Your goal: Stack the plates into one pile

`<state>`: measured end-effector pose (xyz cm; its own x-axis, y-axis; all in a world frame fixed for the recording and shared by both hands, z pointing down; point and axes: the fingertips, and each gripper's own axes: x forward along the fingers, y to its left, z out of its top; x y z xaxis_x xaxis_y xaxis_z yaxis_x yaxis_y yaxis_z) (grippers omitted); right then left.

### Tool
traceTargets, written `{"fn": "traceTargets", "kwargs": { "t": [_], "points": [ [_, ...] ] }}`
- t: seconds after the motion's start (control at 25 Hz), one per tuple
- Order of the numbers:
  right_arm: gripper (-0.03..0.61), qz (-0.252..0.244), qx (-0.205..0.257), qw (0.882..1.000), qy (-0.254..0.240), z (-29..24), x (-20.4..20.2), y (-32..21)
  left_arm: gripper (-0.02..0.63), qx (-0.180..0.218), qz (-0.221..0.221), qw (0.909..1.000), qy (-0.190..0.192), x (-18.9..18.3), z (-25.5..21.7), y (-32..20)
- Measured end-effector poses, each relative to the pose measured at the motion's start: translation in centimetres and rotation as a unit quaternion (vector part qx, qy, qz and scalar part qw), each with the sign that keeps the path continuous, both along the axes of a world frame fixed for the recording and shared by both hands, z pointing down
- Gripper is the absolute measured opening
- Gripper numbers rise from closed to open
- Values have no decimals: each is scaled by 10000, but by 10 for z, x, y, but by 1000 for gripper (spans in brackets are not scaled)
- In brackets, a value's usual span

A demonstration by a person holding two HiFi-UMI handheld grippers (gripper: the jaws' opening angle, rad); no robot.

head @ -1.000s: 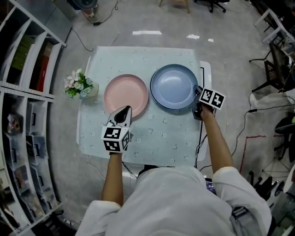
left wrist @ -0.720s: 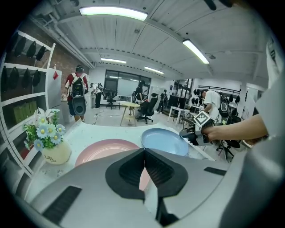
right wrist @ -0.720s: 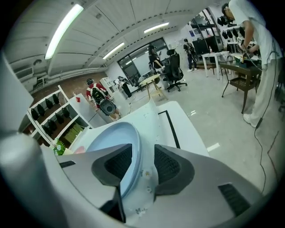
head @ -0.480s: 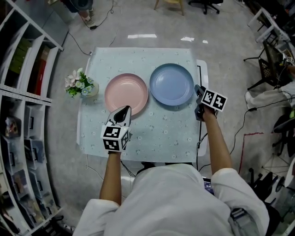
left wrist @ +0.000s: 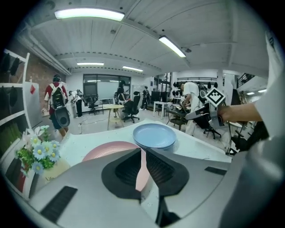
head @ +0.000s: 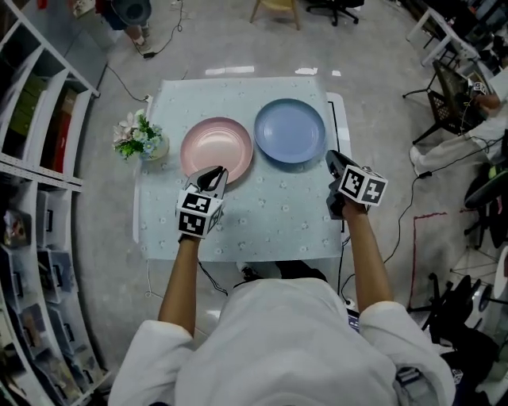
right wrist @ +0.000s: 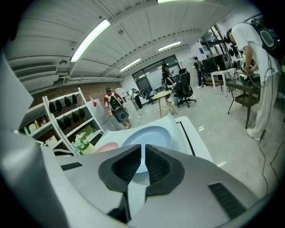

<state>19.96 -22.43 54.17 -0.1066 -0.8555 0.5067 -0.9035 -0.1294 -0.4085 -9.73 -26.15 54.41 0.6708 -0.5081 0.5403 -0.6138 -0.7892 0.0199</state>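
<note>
Right gripper [head: 332, 158] back off blue plate [head: 290, 131], fingers [right wrist: 127, 167] just closed, empty; left gripper [head: 216, 172] pinching pink plate [head: 213, 143].

A small vase of flowers [head: 138, 136] stands on the pale patterned tablecloth [head: 270, 218] near its left edge. Shelving [head: 40, 127] lines the left; a chair [head: 275, 8] stands beyond.

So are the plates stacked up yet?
Not yet. Done: nothing. The round pink plate and the round blue plate lie side by side on the pale cloth-covered table. In hand: neither plate. The left gripper is shut at the pink plate's near rim. The right gripper is off the blue plate, its fingers just closing on nothing. Left: put one plate on the other.
</note>
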Motion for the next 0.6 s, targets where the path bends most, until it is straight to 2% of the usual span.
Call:
{"fn": "traceTargets", "kwargs": {
  "t": [0.12,0.36,0.6],
  "points": [
    [18,-228,-48,9992,316,-4,-16,26,100,77,448,9985,-290,16,6,3],
    [14,-384,36,9963,766,-31,-31,57,162,61,1087,9898,-920,51,43,10],
    [14,-769,171,9914,1044,-47,-46,58,198,65,1130,9787,-1715,63,103,0]
  ]
}}
